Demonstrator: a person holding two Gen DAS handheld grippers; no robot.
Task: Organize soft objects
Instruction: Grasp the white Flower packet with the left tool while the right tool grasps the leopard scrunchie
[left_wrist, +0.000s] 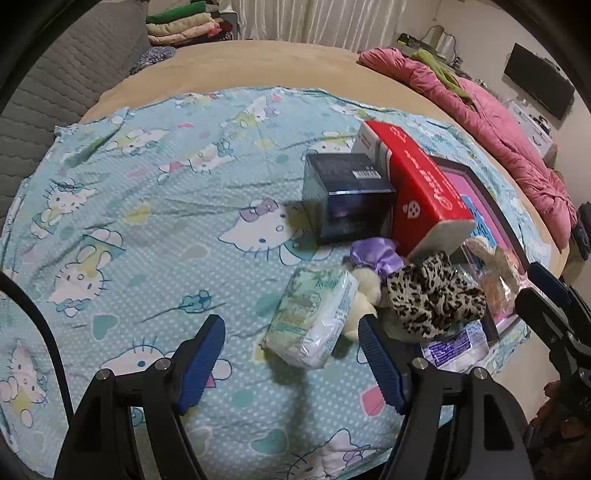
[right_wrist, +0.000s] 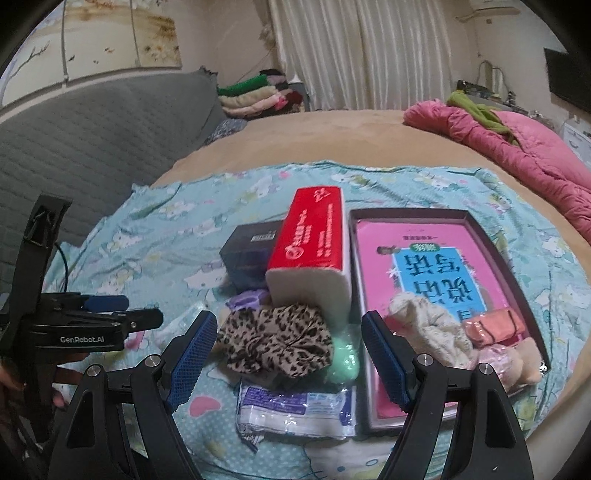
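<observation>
On the Hello Kitty sheet (left_wrist: 147, 221) lies a pile of soft things: a leopard-print scrunchie (left_wrist: 436, 299) (right_wrist: 277, 339), a purple satin scrunchie (left_wrist: 373, 254), a cream plush piece (left_wrist: 365, 291), a green tissue pack (left_wrist: 314, 317) and a blue-printed tissue pack (right_wrist: 295, 410). My left gripper (left_wrist: 291, 354) is open and empty, just in front of the green pack. My right gripper (right_wrist: 288, 354) is open and empty, its jaws on either side of the leopard scrunchie. A dark tray (right_wrist: 498, 251) with a pink book holds a cream fluffy piece (right_wrist: 428, 325) and an orange pouch (right_wrist: 495, 325).
A red tissue box (right_wrist: 314, 236) and a dark box (left_wrist: 347, 195) stand behind the pile. A pink quilt (left_wrist: 498, 122) lies along the bed's right side. A grey headboard (right_wrist: 92, 147) and folded clothes (right_wrist: 255, 96) are at the back left.
</observation>
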